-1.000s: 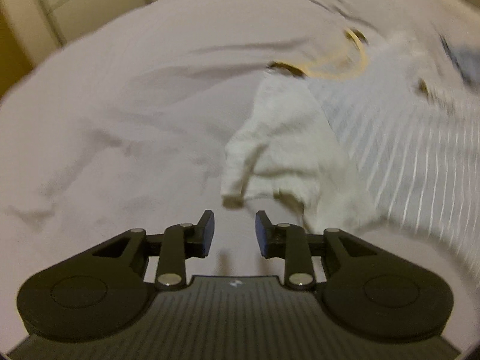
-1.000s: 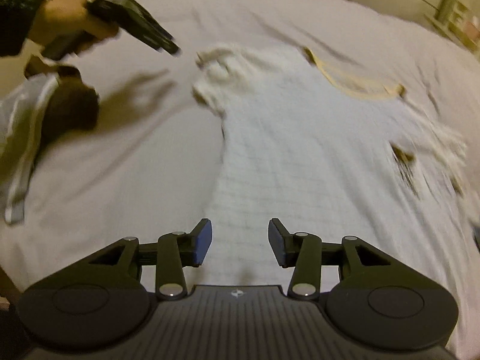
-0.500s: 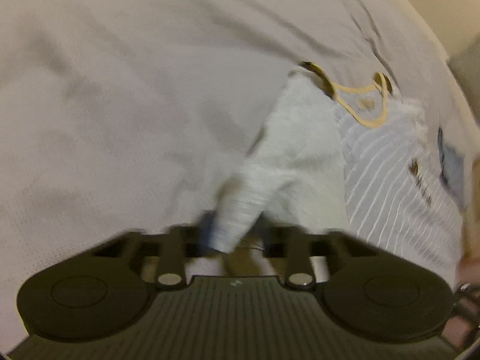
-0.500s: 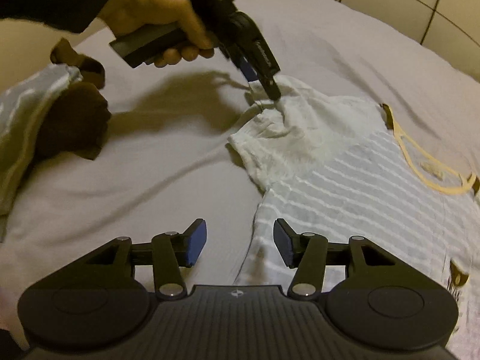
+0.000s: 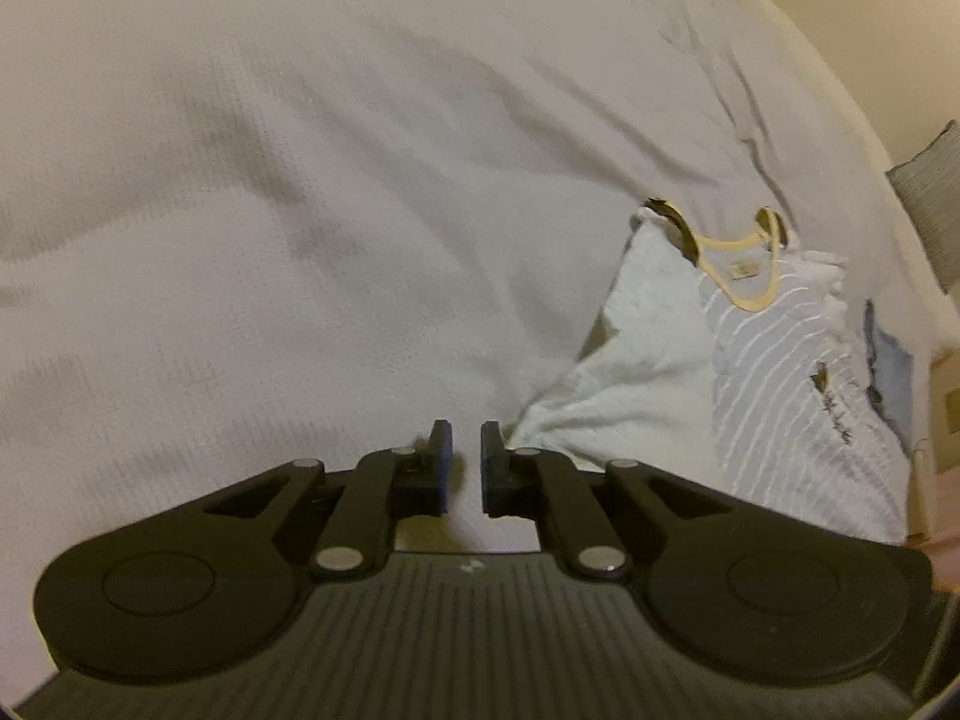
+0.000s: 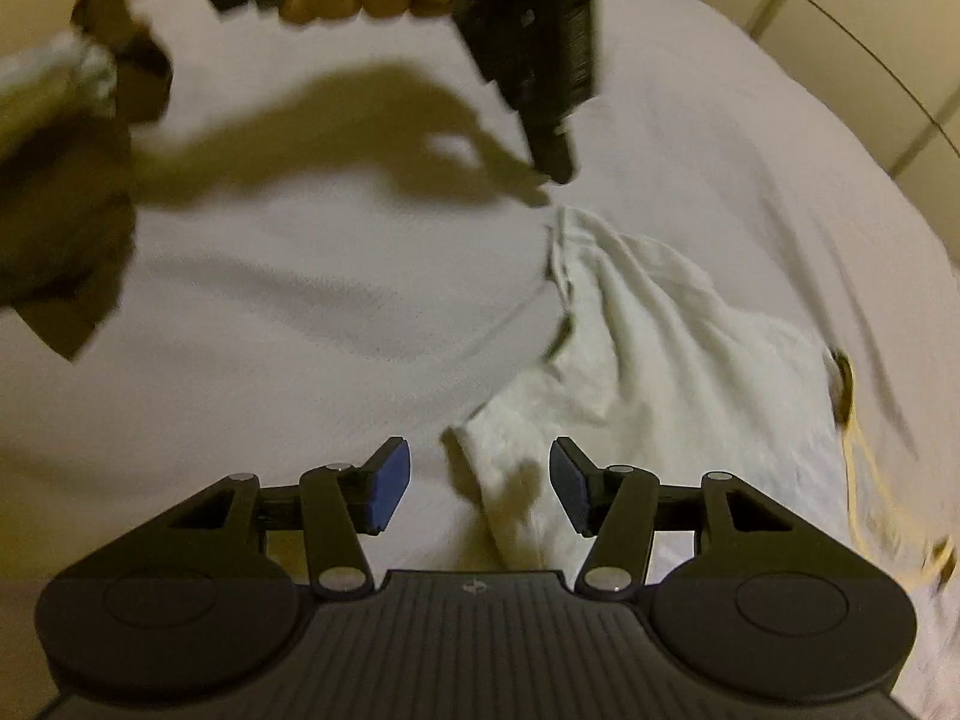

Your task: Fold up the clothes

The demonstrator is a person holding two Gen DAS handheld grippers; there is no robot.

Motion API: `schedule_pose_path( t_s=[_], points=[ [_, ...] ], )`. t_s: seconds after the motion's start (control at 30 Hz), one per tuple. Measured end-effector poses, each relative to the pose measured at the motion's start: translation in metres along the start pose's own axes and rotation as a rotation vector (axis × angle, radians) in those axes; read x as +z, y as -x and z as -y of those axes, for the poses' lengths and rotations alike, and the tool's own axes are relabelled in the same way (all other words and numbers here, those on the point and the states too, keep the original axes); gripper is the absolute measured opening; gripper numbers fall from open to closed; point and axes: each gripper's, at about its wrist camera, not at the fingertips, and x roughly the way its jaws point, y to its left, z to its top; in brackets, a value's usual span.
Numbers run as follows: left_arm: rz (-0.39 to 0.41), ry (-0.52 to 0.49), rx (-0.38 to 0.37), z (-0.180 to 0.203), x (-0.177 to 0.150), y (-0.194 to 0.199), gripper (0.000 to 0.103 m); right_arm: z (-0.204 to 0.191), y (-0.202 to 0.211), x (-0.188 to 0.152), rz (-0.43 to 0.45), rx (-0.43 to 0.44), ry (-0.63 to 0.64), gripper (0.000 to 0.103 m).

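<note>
A white T-shirt [image 5: 774,372] with raised stripes and a yellow collar [image 5: 741,273] lies on the bed. Its plain white sleeve [image 5: 636,384] stretches toward my left gripper [image 5: 465,459], whose jaws stand a narrow gap apart with nothing between them, just left of the sleeve's end. In the right wrist view the left gripper [image 6: 555,171] hovers above the sleeve tip [image 6: 570,240], apart from it. My right gripper [image 6: 474,483] is open, with the sleeve's lower edge [image 6: 510,492] lying between its pads.
The bed is covered by a white textured bedspread [image 5: 300,210]. A pile of brown and grey clothes [image 6: 66,180] sits at the left in the right wrist view. A grey pillow [image 5: 936,192] and the bed edge show at the far right.
My left gripper had the sleeve between its jaws and pulled it outward; now the sleeve lies flat beside it. My right gripper moved up to the sleeve's lower edge.
</note>
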Motion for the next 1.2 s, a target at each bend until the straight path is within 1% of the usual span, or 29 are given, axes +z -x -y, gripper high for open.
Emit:
schedule_pose_path(
  t_s=[0.03, 0.07, 0.1, 0.13, 0.27, 0.3, 0.33, 0.37, 0.4, 0.47, 0.6, 0.7, 0.8, 0.83, 0.9, 0.97, 1.0, 1.07, 1.1, 1.17, 1.2],
  points=[
    [-0.002, 0.002, -0.007, 0.0, -0.002, -0.002, 0.018, 0.001, -0.005, 0.002, -0.014, -0.008, 0.003, 0.039],
    [-0.008, 0.005, -0.016, 0.001, -0.004, -0.006, 0.022, 0.005, -0.006, 0.003, -0.022, -0.014, -0.015, 0.023],
    [-0.014, 0.009, -0.024, 0.002, -0.006, -0.009, 0.027, 0.009, -0.007, 0.003, -0.029, -0.022, -0.033, 0.013],
    [-0.016, 0.016, -0.036, 0.003, -0.006, -0.013, 0.028, 0.012, -0.007, 0.003, -0.03, -0.026, -0.05, 0.002],
    [-0.014, 0.045, -0.076, 0.005, -0.003, -0.03, 0.027, 0.014, 0.005, 0.004, 0.021, 0.025, -0.074, 0.003],
    [-0.006, 0.04, -0.07, 0.005, -0.002, -0.029, 0.023, 0.016, 0.008, 0.004, 0.028, 0.037, -0.099, 0.003],
    [0.002, 0.035, -0.065, 0.006, 0.0, -0.029, 0.011, 0.02, 0.011, 0.003, 0.03, 0.042, -0.142, 0.003],
    [0.01, 0.03, -0.06, 0.006, 0.001, -0.028, 0.004, 0.024, 0.013, 0.002, 0.031, 0.046, -0.186, 0.003],
    [0.018, 0.025, -0.054, 0.007, 0.003, -0.027, 0.0, 0.027, 0.016, 0.0, 0.035, 0.053, -0.223, 0.003],
    [0.033, 0.014, -0.043, 0.008, 0.006, -0.026, 0.0, 0.032, 0.024, -0.005, 0.047, 0.064, -0.238, 0.003],
    [0.047, -0.028, -0.022, 0.012, 0.009, -0.019, 0.0, 0.028, 0.03, -0.013, 0.039, 0.075, -0.223, 0.003],
    [0.062, -0.036, -0.005, 0.014, 0.012, -0.017, 0.0, 0.028, 0.027, -0.014, 0.043, 0.074, -0.246, 0.003],
    [0.072, -0.034, 0.012, 0.016, 0.016, -0.017, 0.0, 0.019, 0.023, -0.011, 0.054, 0.082, -0.205, 0.003],
    [0.075, -0.042, 0.02, 0.018, 0.018, -0.017, 0.0, 0.021, 0.022, -0.011, 0.055, 0.082, -0.213, 0.003],
    [0.063, -0.067, 0.046, 0.023, 0.02, -0.02, 0.0, 0.022, 0.021, -0.012, 0.049, 0.084, -0.235, 0.003],
    [0.05, -0.074, 0.073, 0.023, 0.018, -0.021, 0.0, 0.018, 0.014, -0.014, 0.023, 0.083, -0.214, 0.004],
    [0.045, -0.071, 0.087, 0.021, 0.017, -0.02, 0.0, 0.015, 0.011, -0.015, 0.008, 0.084, -0.205, 0.005],
    [0.046, -0.062, 0.12, 0.018, 0.013, -0.016, 0.003, 0.013, 0.013, -0.018, 0.002, 0.088, -0.204, 0.017],
    [0.047, -0.059, 0.134, 0.017, 0.01, -0.012, 0.004, 0.012, 0.014, -0.02, 0.001, 0.09, -0.204, 0.018],
    [0.056, -0.049, 0.149, 0.016, 0.002, -0.003, 0.004, 0.009, 0.024, -0.024, 0.011, 0.095, -0.208, 0.024],
    [0.063, -0.048, 0.154, 0.017, -0.001, 0.003, 0.004, 0.007, 0.029, -0.026, 0.013, 0.093, -0.214, 0.024]
  ],
)
